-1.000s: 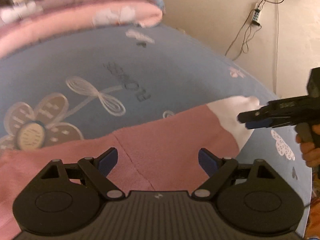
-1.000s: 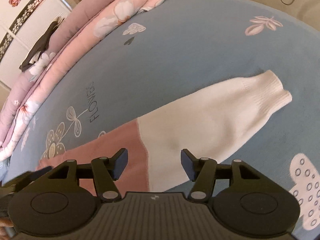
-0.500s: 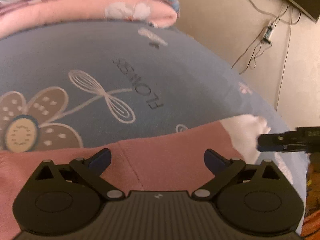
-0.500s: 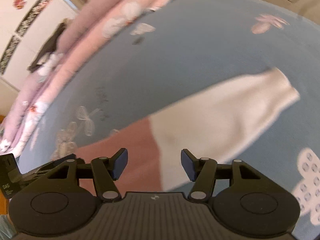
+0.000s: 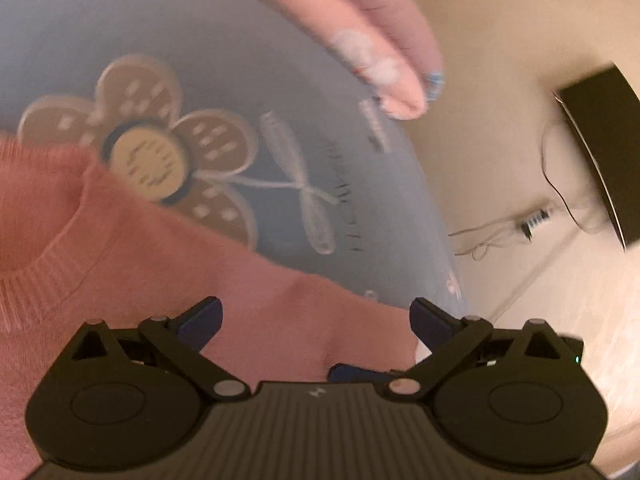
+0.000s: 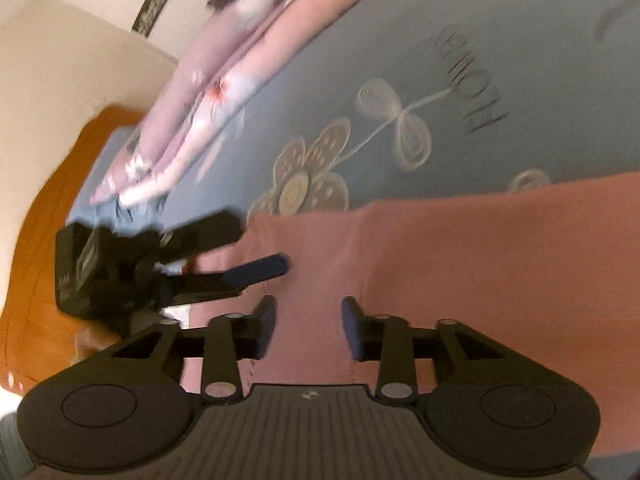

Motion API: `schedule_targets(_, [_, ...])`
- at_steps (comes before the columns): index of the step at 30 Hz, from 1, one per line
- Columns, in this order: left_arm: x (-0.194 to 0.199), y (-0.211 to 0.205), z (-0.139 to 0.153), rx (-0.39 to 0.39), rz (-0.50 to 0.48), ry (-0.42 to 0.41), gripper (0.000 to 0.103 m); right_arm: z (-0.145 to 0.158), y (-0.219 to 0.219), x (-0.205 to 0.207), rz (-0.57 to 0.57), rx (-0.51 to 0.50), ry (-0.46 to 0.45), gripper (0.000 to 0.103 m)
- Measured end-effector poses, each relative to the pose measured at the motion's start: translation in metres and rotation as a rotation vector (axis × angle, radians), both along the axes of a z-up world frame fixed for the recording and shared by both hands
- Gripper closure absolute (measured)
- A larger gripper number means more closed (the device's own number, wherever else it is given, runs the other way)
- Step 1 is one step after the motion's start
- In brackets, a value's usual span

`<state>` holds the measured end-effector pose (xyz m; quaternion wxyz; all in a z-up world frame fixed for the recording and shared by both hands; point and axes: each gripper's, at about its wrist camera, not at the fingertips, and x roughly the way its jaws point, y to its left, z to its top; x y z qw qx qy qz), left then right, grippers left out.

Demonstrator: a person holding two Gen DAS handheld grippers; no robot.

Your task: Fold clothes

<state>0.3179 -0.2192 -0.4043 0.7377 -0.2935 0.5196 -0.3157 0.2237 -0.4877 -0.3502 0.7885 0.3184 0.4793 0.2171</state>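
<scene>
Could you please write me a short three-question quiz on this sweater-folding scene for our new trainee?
1. True or false: the left gripper has its jaws clamped on the pink sweater.
2. Which gripper's jaws stand narrower, the left one or the right gripper?
3. Fill in: the large printed flower is on the ____ bedsheet.

Key
1. False: its jaws stand wide open over the sweater, pinching nothing.
2. The right one; its jaws have just been closing, with the sweater's fabric below the gap and no pad visibly pressing it.
3. Blue.
</scene>
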Motion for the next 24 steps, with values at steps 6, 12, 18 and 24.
schedule_targets(6, [0.005,0.0,-0.006,-0.02,0.04,0.028,0.004,-0.006,-0.044,-0.017,-0.099,-0.026,0.021,0.057])
schedule_targets(12, [0.008,-0.006,-0.006,0.017,0.011,0.023,0.004,0.006,-0.111,-0.058,-0.207,-0.069,0.041,0.057])
schedule_targets(18, [0.005,-0.013,0.002,0.084,-0.031,0.004,0.004,0.017,-0.125,-0.073,-0.309,-0.06,0.056,0.042])
schedule_targets(24, [0.002,-0.027,0.011,0.179,-0.08,-0.03,0.001,0.027,-0.048,-0.069,-0.125,0.065,-0.006,0.032])
